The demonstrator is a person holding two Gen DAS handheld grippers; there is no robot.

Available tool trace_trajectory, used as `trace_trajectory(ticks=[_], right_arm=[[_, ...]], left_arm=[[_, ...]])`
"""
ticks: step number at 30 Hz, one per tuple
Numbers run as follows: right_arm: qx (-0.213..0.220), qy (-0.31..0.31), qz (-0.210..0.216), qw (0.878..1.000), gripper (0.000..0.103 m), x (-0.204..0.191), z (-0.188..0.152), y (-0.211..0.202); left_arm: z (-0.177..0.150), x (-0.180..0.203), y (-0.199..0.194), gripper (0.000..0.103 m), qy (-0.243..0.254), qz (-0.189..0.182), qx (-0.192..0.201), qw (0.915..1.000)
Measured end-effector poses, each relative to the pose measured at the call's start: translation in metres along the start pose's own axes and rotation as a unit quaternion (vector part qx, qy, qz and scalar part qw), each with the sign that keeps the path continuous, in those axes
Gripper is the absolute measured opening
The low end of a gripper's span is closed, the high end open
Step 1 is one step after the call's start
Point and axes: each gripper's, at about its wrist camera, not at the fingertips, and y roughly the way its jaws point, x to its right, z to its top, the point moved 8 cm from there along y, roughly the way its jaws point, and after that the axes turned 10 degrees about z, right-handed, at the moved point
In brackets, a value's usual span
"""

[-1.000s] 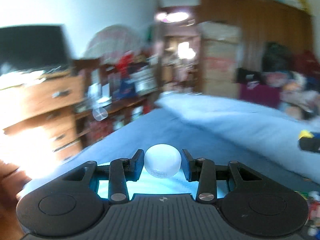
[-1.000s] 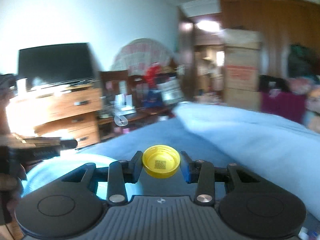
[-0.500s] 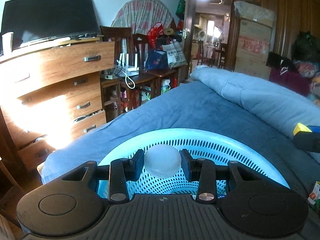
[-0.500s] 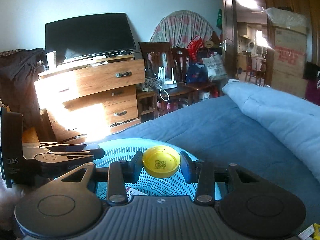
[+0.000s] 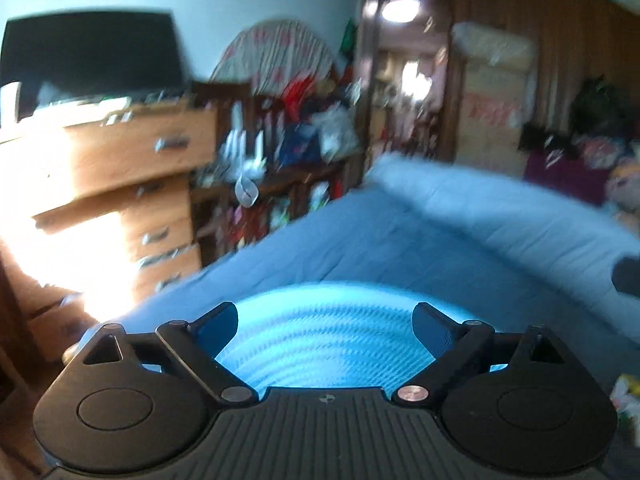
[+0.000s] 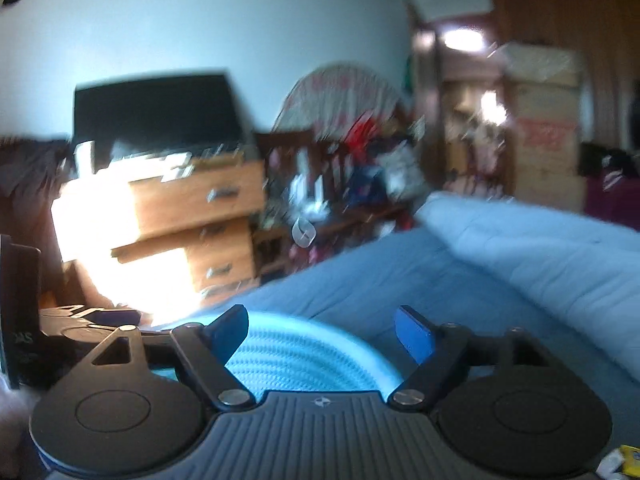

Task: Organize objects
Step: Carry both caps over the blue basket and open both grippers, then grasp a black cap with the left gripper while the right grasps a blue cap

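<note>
Both my tongs spread wide, empty | left gripper [image 5: 325, 326], right gripper [image 6: 321, 330] | basket [image 5: 320, 344] bottom centre (blurred) | bed [image 5: 360, 248] mid-frame

Round perforated light-blue plastic basket [image 5: 320, 344]: glossy | blue cloth bedspread [image 5: 360, 248]: matt, soft | brown wooden dresser [image 6: 208, 216]: smooth, metal handles | black ribbed plastic left gripper [image 5: 325, 318]: matt
</note>
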Motion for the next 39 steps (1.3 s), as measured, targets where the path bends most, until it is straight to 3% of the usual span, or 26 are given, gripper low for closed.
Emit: trace_trajectory(ticks=[3, 6, 9, 12, 15, 18, 21, 24, 26, 28, 35, 39], right_arm=[[0.038, 0.013, -0.074, 0.996, 0.084, 0.056, -0.026, -0.070], [0.017, 0.042, -0.171, 0.984, 0.084, 0.124, -0.092, -0.137], [-0.047, 0.086, -0.253, 0.963, 0.078, 0.185, -0.179, -0.191], [-0.102, 0.131, -0.301, 0.939, 0.072, 0.228, -0.255, -0.222], [-0.134, 0.153, -0.320, 0.925, 0.071, 0.254, -0.300, -0.224], [-0.142, 0.170, -0.332, 0.917, 0.069, 0.269, -0.319, -0.214], [-0.138, 0.179, -0.333, 0.915, 0.070, 0.277, -0.317, -0.200], [-0.134, 0.183, -0.336, 0.914, 0.068, 0.287, -0.317, -0.197], [-0.139, 0.187, -0.329, 0.915, 0.051, 0.288, -0.317, -0.195], [-0.142, 0.178, -0.323, 0.919, 0.042, 0.282, -0.315, -0.197], [-0.120, 0.169, -0.299, 0.931, 0.042, 0.256, -0.297, -0.219], [-0.114, 0.169, -0.295, 0.934, 0.042, 0.254, -0.288, -0.224]], left_arm=[[0.014, 0.052, -0.049, 0.096, 0.011, -0.074, 0.055, 0.9956], [0.005, 0.124, -0.112, 0.103, 0.053, -0.191, 0.107, 0.9743], [-0.038, 0.187, -0.147, 0.103, 0.096, -0.282, 0.091, 0.9501], [-0.107, 0.239, -0.152, 0.101, 0.158, -0.332, 0.054, 0.9286], [-0.175, 0.269, -0.129, 0.093, 0.204, -0.335, -0.009, 0.9197], [-0.207, 0.275, -0.102, 0.091, 0.217, -0.317, -0.050, 0.9217], [-0.217, 0.277, -0.087, 0.091, 0.217, -0.305, -0.059, 0.9253], [-0.224, 0.280, -0.073, 0.091, 0.220, -0.307, -0.074, 0.9227], [-0.231, 0.285, -0.071, 0.090, 0.222, -0.310, -0.076, 0.9212], [-0.235, 0.289, -0.068, 0.090, 0.221, -0.315, -0.073, 0.9200], [-0.264, 0.310, -0.058, 0.079, 0.229, -0.324, -0.089, 0.9136], [-0.278, 0.318, -0.053, 0.074, 0.240, -0.310, -0.092, 0.9151]])
